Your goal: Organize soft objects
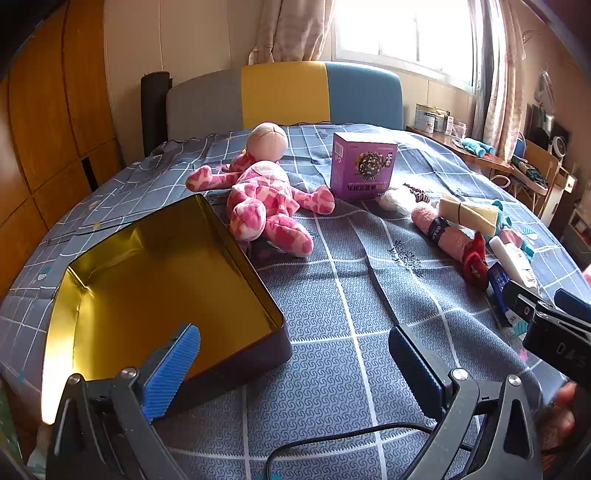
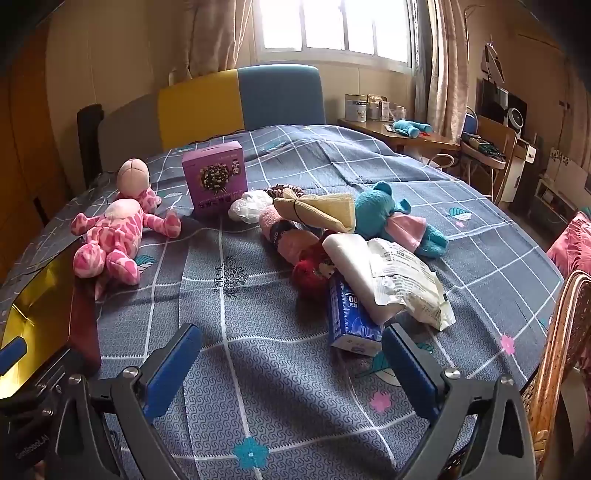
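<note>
We see bare bedspread (image 2: 258,332) ahead of both wide-open claws, nothing between the jaws. Left claw (image 1: 295,373): open tin (image 1: 166,280) blocks its left side, pink plush (image 1: 266,206) behind it. Right claw (image 2: 291,365): blue tissue pack (image 2: 351,317) just beside its right finger, soft pile (image 2: 332,236) beyond; purple box (image 2: 216,181) farther back.

- Bed sheet (image 2: 280,369), grey-blue with white grid lines and flower prints, spread across the whole bed.
- Headboard (image 1: 284,92) in grey, yellow and blue panels, upright at the far end.
- Window (image 2: 332,26) behind it, bright, flanked by curtains (image 2: 443,74).
- Wooden side table (image 2: 402,134) right of the bed, carrying tins (image 2: 355,107).
- Wooden wardrobe (image 1: 55,110) along the left wall.
</note>
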Demonstrator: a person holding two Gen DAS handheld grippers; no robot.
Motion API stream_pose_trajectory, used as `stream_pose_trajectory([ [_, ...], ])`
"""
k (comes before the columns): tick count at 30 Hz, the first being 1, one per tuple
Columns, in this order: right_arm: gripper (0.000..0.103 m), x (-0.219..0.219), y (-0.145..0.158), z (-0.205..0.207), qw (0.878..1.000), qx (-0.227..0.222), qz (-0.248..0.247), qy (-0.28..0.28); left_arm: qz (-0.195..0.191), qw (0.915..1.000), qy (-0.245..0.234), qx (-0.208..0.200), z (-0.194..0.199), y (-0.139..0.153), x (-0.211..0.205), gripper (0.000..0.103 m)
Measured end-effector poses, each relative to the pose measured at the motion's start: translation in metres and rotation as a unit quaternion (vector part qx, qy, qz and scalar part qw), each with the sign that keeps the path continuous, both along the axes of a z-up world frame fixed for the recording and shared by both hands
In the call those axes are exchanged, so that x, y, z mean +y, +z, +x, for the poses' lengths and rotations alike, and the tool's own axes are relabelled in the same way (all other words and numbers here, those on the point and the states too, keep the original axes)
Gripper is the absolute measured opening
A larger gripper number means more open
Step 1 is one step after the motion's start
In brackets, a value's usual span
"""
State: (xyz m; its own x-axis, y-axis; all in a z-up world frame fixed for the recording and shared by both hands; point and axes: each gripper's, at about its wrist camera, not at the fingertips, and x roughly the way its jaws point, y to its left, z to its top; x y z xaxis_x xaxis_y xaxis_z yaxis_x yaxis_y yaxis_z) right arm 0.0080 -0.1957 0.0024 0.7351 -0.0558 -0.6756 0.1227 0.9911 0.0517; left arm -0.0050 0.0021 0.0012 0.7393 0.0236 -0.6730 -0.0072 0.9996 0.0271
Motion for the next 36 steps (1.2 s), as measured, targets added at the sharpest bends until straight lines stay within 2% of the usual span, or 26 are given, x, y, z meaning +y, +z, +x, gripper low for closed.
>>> stream_pose_trajectory([
  [36, 0.101, -0.0064, 0.004, -0.0037, 1.0, -0.005, 0.003, -0.005, 0.005, 1.0, 0.003, 0.001, -0.0043, 0.0024, -0.0004, 0.103],
])
